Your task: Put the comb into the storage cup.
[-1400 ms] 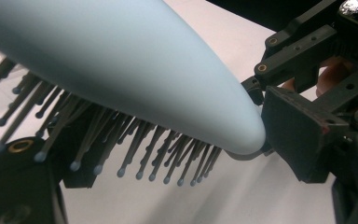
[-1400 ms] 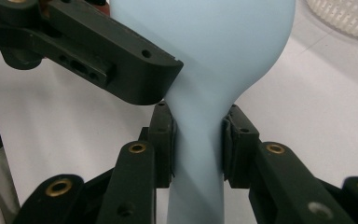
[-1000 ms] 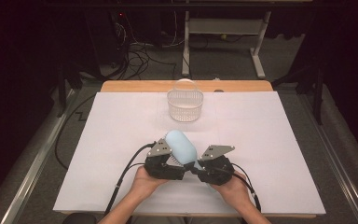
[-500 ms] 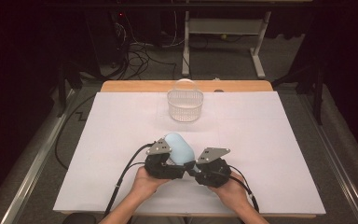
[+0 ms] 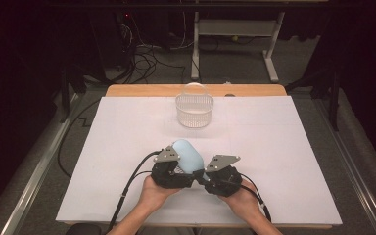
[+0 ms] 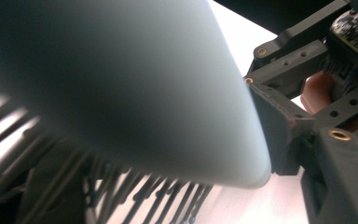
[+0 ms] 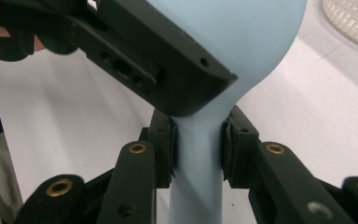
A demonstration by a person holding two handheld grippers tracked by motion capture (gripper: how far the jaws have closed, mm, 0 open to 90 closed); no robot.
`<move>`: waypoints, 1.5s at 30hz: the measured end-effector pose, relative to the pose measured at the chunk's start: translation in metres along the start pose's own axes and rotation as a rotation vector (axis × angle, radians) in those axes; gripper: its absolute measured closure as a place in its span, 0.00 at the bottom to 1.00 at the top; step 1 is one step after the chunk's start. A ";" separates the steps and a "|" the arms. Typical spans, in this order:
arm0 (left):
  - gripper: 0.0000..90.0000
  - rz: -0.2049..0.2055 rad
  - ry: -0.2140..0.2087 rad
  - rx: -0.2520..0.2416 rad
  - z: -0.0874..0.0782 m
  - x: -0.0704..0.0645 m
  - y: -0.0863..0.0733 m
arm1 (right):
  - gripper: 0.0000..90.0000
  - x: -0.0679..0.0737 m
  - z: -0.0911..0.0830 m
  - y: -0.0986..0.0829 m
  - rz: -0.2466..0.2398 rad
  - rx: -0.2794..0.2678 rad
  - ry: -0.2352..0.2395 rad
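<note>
1. At the near edge of the white counter, we hold a pale blue hairbrush between both tongs, lifted just above the surface.
2. Our right tongs are closed tight on the brush's narrow handle, one jaw pressing on each side, as the right gripper view shows.
3. Our left tongs sit against the brush's broad head; the left gripper view shows the smooth back of the head and dark bristles beneath, but we cannot tell how far these jaws stand apart or whether they grip.
4. In the high view, the two tongs lie side by side, nearly touching, with the brush head rising between their grey plates.
5. A white slatted basket stands well apart toward the far edge of the counter.
</note>
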State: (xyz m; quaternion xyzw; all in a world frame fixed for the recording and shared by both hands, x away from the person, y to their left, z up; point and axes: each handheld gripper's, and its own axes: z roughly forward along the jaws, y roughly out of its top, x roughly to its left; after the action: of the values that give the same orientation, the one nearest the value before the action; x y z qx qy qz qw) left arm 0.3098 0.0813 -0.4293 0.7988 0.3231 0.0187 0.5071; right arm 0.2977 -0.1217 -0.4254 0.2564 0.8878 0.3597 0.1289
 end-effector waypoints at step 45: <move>0.55 -0.051 -0.055 -0.013 -0.020 -0.005 0.015 | 0.61 -0.005 -0.015 0.005 0.035 -0.071 0.071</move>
State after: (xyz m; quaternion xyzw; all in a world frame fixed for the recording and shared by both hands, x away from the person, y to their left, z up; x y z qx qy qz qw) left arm 0.3063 0.0909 -0.4061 0.7873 0.3291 -0.0140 0.5213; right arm 0.2973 -0.1299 -0.4105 0.2544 0.8738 0.4021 0.1002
